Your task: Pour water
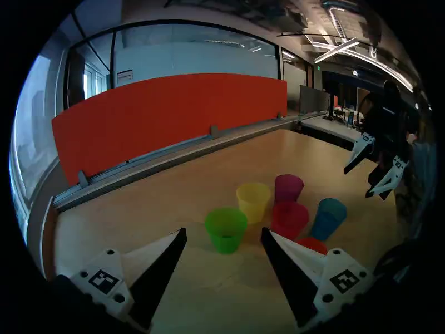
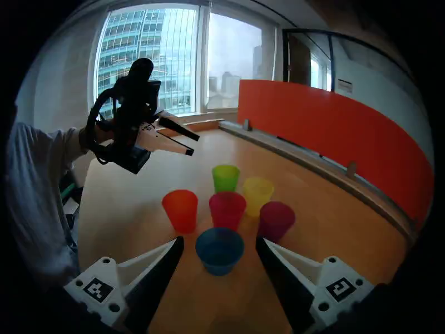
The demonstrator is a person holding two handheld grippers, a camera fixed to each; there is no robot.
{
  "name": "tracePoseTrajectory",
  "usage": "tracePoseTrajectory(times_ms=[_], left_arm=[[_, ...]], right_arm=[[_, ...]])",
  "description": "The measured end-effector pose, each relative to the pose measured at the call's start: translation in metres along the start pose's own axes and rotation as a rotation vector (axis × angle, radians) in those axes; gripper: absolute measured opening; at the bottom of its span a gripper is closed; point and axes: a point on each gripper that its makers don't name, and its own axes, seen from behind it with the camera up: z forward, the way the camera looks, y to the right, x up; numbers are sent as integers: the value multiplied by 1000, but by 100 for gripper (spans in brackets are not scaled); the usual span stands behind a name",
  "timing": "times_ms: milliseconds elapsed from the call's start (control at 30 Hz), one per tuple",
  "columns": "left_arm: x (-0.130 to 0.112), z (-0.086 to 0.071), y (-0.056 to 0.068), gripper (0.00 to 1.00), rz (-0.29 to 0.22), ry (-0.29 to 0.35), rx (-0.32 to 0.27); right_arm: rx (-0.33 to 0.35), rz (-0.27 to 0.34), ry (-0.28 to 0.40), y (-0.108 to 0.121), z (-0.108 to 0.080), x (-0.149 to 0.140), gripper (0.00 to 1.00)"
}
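Observation:
Several plastic cups stand close together on the wooden table (image 1: 183, 195): green (image 1: 226, 229), yellow (image 1: 253, 200), purple (image 1: 288, 188), red (image 1: 289, 219), blue (image 1: 328, 218) and an orange one (image 1: 312, 244) half hidden behind a finger. My left gripper (image 1: 222, 234) is open, low over the table, and the green cup sits just beyond its gap. My right gripper (image 2: 219, 240) is open too, the blue cup (image 2: 219, 250) standing in line with its gap, untouched. Behind it are the orange (image 2: 180, 210), red (image 2: 227, 210), green (image 2: 225, 177), yellow (image 2: 257, 195) and purple (image 2: 275, 220) cups.
A red-orange divider panel (image 1: 167, 117) runs along the table's far edge. In the right gripper view a hand holds the left gripper (image 2: 194, 145) above the table (image 2: 128, 200), a grey sleeve (image 2: 33, 195) at the left. The right gripper (image 1: 356, 183) hovers at the far right of the left gripper view.

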Motion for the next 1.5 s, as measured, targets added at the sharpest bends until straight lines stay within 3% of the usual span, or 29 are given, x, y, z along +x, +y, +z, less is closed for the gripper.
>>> tracePoseTrajectory(times_ms=[567, 967, 1500], left_arm=[[-26, 18, 9, 100, 22, -68, -39], [-37, 30, 6, 100, 22, -100, -45], [-48, 53, 3, 100, 29, -141, -75]], right_arm=[[19, 6, -74, -1, 24, -37, 100], [32, 18, -110, 0, 44, -55, 100], [50, -12, -132, -3, 73, -59, 100]])
